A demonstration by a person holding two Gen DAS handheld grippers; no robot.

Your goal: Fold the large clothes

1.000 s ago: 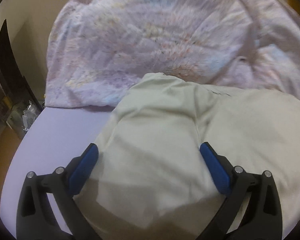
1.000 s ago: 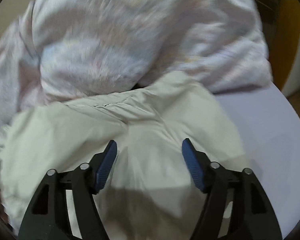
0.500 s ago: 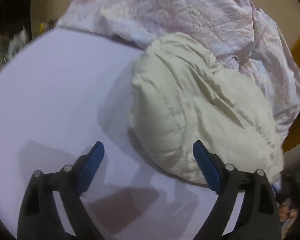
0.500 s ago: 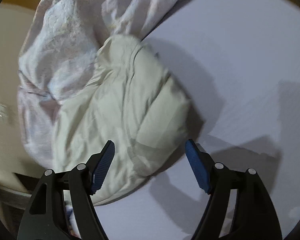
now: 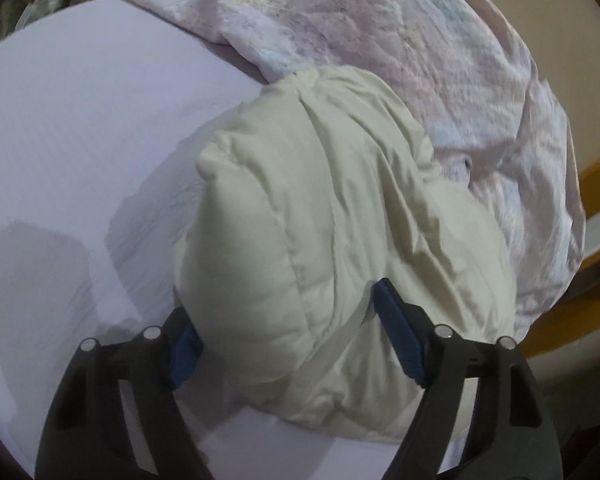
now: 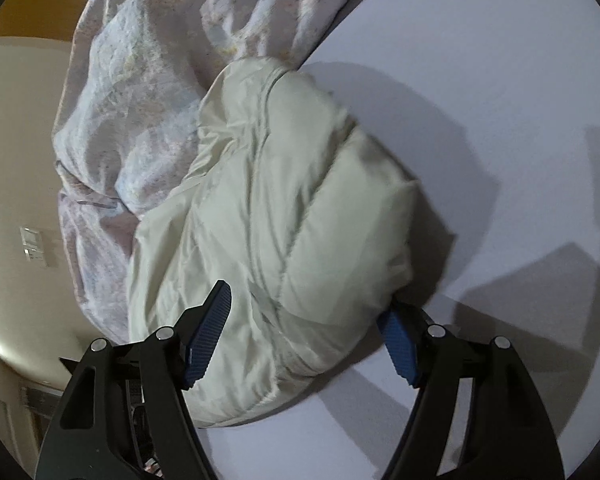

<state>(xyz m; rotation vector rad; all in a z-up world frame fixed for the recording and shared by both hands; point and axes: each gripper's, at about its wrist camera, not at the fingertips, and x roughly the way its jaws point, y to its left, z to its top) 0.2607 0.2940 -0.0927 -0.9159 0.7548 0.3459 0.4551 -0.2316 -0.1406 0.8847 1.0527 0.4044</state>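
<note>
While the cream jacket sits bunched on the lilac bed, you straddle its near end with both claws so you can lift it clear and spread it. Your left gripper has just been closing, the padded bulge between its fingers, though whether the pads press yet I cannot tell. Your right gripper stands fairly wide around the same bundle, its grip equally unclear. At twelve o'clock the patterned quilt lies touching the jacket, which crowds the folding space.
</note>
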